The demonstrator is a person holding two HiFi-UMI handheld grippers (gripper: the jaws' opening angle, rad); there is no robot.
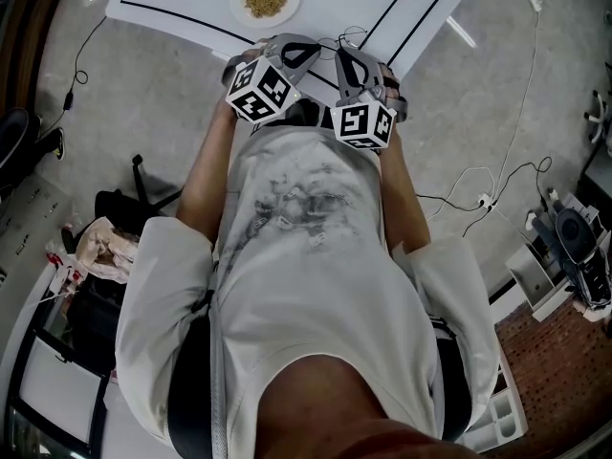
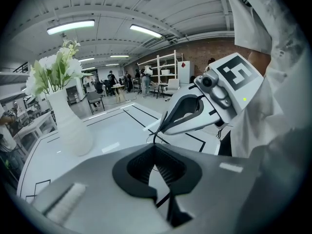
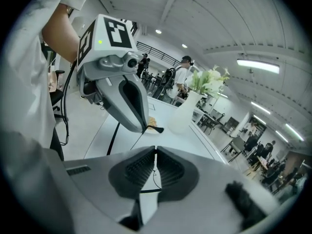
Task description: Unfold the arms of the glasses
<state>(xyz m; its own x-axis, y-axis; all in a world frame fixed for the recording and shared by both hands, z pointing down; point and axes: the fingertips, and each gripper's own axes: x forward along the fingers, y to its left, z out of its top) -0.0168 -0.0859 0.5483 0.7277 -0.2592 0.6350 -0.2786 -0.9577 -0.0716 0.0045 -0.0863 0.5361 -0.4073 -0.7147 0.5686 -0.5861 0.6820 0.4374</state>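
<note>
Close against the person's shirt (image 1: 316, 256), left gripper (image 2: 156, 149) and right gripper (image 3: 155, 151) each sit clamped on the glasses (image 3: 156, 128). Recommended: swing one arm outward slowly with the frame steady, without bending the wire.

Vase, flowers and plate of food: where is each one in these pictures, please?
vase (image 2: 70, 126), left gripper view, on its white body.
flowers (image 2: 51, 67), left gripper view, on the white blooms.
plate (image 1: 236, 4), head view, on its bare left rim.

Left forearm (image 1: 204, 175) and right forearm (image 1: 404, 194) drawn inward, left gripper (image 2: 156, 147) and right gripper (image 3: 155, 149) tilted downward, tips nearly meeting — both pairs of jaws pressed together, wrists close.
</note>
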